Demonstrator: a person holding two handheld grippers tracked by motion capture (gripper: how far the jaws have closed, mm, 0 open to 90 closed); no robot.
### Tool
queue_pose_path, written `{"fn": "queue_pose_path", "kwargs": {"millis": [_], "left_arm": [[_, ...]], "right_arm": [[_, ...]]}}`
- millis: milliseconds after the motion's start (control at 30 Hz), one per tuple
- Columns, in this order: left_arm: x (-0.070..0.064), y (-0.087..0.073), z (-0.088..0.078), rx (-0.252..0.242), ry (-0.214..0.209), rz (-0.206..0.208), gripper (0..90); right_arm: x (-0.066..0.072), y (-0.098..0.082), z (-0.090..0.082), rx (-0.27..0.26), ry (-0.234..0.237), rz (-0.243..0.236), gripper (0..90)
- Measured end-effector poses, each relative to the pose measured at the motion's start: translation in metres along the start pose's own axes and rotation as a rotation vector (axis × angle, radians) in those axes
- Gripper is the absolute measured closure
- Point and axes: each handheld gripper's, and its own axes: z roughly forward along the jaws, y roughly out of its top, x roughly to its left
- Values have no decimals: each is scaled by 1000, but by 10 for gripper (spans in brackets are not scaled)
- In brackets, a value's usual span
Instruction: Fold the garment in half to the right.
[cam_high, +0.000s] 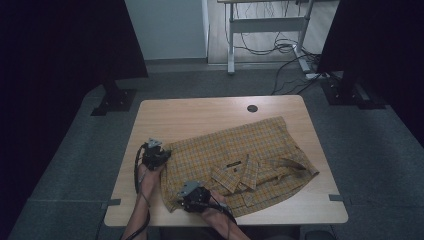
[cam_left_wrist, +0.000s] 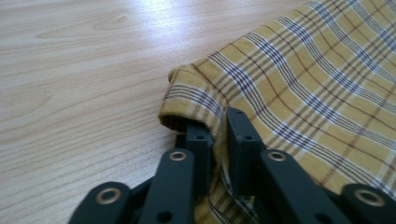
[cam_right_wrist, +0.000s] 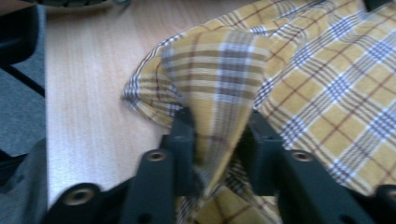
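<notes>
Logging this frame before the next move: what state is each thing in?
Shirt: spread flat on the table, collar up, near edge pinched at two spots.
Left hand-held gripper: shut on a fold of shirt edge.
Right hand-held gripper: shut on a bunched-up fold of shirt.

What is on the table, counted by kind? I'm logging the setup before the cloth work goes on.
Plaid shirts: 1, the yellow shirt
Hand-held grippers: 2, the left gripper and the right gripper, each shut on the shirt's edge
Cable holes in the table: 1, the hole
Total: 4
</notes>
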Motion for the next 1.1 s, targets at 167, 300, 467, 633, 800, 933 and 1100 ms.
{"fn": "queue_pose_path", "kwargs": {"millis": [167,300,467,633,800,933,1100], "left_arm": [[-2,2,-5,-14,22,19,852],[-5,8,-14,-41,28,31,853],[-10,17,-26,-61,47,75,853],[-16,37,-41,-92,33,98,852],[-26,62,-54,-144,-7,95,851],[-36,78,-58,-210,-52,84,848],[-53,88,-49,-296,-108,88,846]], "right_arm": [[-4,2,-3,-2,26,26,776],[-6,4,-14,-49,47,34,800],[-8,10,-36,-107,57,24,804],[-12,15,-60,-160,40,20,807],[-19,15,-88,-213,11,26,810],[-26,11,-111,-245,-22,34,812],[-39,-6,-137,-273,-68,72,814]]}}
